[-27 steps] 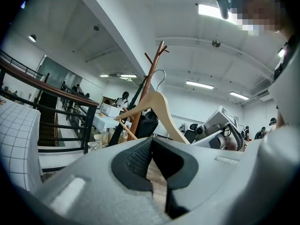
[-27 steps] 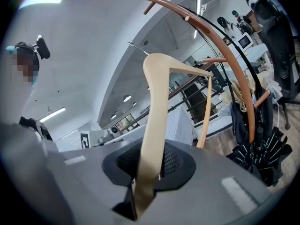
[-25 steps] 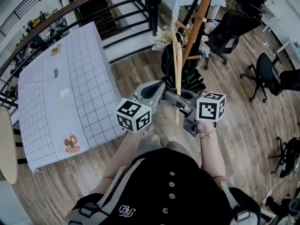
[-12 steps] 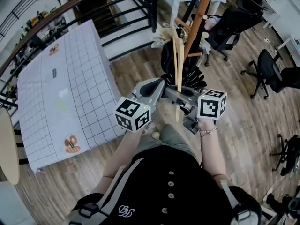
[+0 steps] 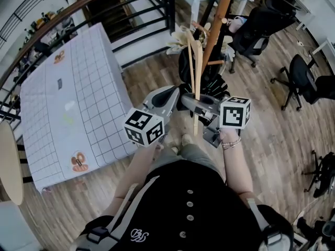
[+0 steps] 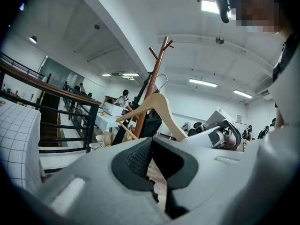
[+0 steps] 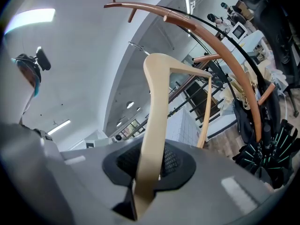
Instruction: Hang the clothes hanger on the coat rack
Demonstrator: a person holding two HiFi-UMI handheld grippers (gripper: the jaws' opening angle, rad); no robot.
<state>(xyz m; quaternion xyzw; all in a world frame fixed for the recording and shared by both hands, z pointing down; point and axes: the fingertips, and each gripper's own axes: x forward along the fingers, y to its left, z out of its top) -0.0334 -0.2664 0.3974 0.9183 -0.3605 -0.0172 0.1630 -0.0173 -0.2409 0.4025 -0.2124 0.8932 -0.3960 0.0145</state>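
Clamping one arm of the hanger [image 7: 157, 107], the right gripper [image 7: 150, 165] has its jaws pressed on the pale wood from both sides. The arm runs up out of the pads, and the crossbar slants down beside it. The left gripper [image 6: 154, 161] has its jaws a little apart; only floor shows through the gap, and nothing is between them.

From the head view the two grippers sit side by side in front of the person, the left gripper [image 5: 167, 99] just beside the right gripper [image 5: 194, 102], and both point toward the rack [image 5: 219, 20]. The hanger [image 5: 194, 67] stands upright and edge-on above the right jaws, just left of the rack's brown pole. Its top is near a short peg [image 5: 201, 27].

In the left gripper view the hanger [image 6: 161, 109] shows as a full triangle, its wire hook [image 6: 161, 81] up against the pole [image 6: 152, 86]. Whether the hook touches the pole or rests on a peg cannot be told.

A dark bag [image 5: 209, 82] sits at the rack's foot. A table [image 5: 78, 88] with a grid cloth stands to the left on the wood floor [image 5: 272, 135], along a black railing [image 5: 131, 4]. Office chairs [image 5: 301, 82] stand well apart to the right.
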